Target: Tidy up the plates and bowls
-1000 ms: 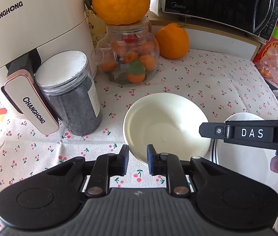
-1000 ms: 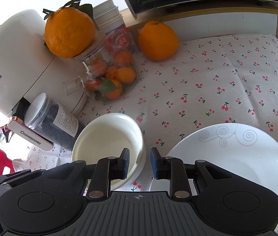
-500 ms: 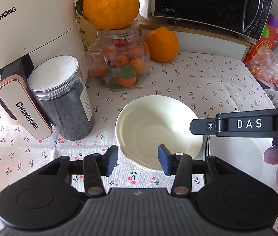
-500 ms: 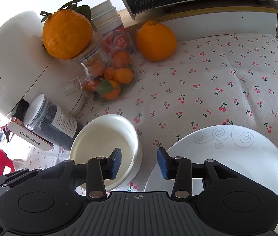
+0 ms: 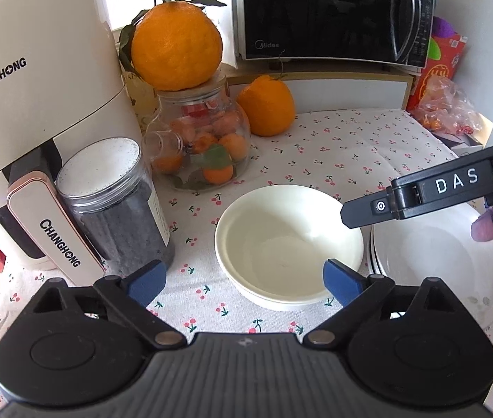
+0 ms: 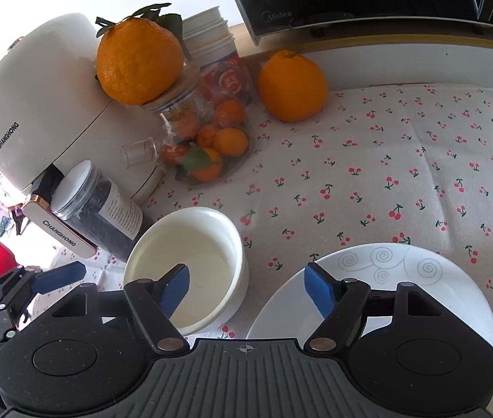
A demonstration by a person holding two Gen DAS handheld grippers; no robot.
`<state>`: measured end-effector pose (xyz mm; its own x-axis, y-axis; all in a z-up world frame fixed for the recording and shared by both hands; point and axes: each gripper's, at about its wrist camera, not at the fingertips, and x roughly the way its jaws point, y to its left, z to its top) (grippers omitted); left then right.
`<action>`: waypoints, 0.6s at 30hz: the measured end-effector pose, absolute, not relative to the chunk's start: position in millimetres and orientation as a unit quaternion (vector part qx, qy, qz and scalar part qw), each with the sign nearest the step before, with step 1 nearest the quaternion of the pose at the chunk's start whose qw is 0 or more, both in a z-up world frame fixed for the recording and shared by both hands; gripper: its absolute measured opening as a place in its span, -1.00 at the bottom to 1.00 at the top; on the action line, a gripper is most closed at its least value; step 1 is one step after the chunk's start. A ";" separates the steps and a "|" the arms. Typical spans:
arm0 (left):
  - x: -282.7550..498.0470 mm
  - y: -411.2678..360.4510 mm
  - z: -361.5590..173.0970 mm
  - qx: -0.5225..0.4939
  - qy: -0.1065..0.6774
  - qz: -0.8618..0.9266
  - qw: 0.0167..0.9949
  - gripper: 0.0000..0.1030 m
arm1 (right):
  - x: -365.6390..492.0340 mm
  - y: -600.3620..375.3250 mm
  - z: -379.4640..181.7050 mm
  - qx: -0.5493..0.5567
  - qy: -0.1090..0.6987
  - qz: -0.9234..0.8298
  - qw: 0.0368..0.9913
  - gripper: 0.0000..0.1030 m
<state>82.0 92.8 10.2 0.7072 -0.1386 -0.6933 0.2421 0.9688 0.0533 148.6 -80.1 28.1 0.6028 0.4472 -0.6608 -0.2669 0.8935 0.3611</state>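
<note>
A cream bowl stands empty on the cherry-print tablecloth; it also shows in the right wrist view. A white plate with grey swirl marks lies to its right, and shows in the left wrist view. My left gripper is open and empty, just in front of the bowl. My right gripper is open and empty, hovering between bowl and plate; it enters the left wrist view from the right, over the bowl's right rim.
A white air fryer and a dark jar stand at the left. A glass jar of small oranges carries a big orange. Another orange and a microwave are behind. A snack bag lies far right.
Both grippers have opened wide from nearly shut. Both have pulled back and risen a little, so the bowl and plate sit farther from the fingers.
</note>
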 end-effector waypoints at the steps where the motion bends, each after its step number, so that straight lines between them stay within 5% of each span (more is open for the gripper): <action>1: 80.3 92.7 9.7 0.077 0.365 -0.110 0.921 0.93 | 147.3 -79.8 29.4 0.105 0.392 0.204 0.891 0.51; 18: 76.1 87.1 -14.5 0.127 0.393 -0.157 0.897 0.98 | 148.3 -81.0 35.7 0.026 0.358 0.210 0.909 0.73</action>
<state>76.1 87.1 -14.5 0.6412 -0.1816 -0.7456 0.3813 0.9186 0.1041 148.3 -81.0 35.7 0.6550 0.4008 -0.6406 -0.3641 0.9102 0.1972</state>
